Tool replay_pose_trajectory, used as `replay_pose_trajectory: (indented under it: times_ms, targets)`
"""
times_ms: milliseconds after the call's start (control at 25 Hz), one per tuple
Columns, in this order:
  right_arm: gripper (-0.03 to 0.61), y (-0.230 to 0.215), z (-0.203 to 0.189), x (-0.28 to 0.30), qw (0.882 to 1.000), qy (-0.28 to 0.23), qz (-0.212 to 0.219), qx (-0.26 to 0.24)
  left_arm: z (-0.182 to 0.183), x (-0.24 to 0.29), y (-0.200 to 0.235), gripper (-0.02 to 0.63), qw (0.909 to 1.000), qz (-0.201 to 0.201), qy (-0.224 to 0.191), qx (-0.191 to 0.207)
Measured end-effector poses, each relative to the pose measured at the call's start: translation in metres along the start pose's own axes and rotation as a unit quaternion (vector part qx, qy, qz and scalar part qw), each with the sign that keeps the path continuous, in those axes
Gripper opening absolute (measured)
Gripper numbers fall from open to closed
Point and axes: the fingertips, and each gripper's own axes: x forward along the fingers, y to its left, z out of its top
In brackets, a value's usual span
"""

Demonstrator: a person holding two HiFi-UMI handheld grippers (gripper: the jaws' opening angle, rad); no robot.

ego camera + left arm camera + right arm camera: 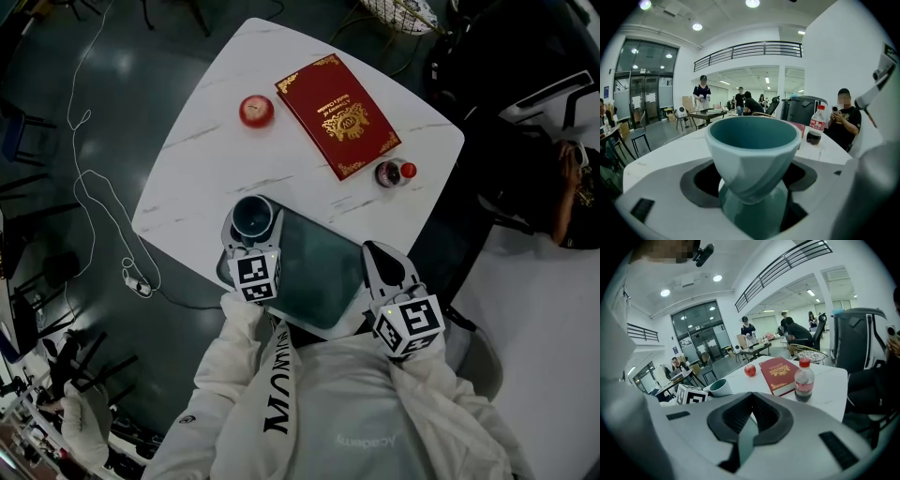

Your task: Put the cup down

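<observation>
Teal inside and pale grey-blue outside, the cup (253, 214) stands upright between the jaws of the left hand-held gripper (253, 234). The jaws press its sides low down, near the narrow base. The left gripper view does not show whether that base touches anything. In the head view the cup sits at the far left corner of a dark-green tray (323, 272), which lies on the near edge of the white marbled counter (211, 159).

The right hand-held gripper (384, 261) is clenched, its dark pads meeting at the tips with nothing between them. It hangs over the tray's right edge, well apart from the left one.

Beyond the left hand-held gripper lies a red apple (256, 111). A red book (337, 114) with gold ornament lies flat just to the right of the apple. Ahead of the right hand-held gripper stands a small bottle (804, 380) with a red cap and dark drink, upright, close to the book's near corner.
</observation>
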Motion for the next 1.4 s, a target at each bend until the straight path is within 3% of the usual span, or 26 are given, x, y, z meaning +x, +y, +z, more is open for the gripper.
replay_pose_trajectory:
  times_ms: [600, 1400]
  targets:
    - [0.005, 0.014, -0.006, -0.047, 0.999, -0.035, -0.025, 0.012, -0.018, -0.019, -0.002, 0.384, 0.9987, -0.018, 0.047, 0.008]
    - [0.005, 0.111, -0.034, -0.120, 0.996, -0.084, -0.006, -0.009, -0.005, -0.171, 0.004, 0.382, 0.9989, -0.020, -0.023, 0.035]
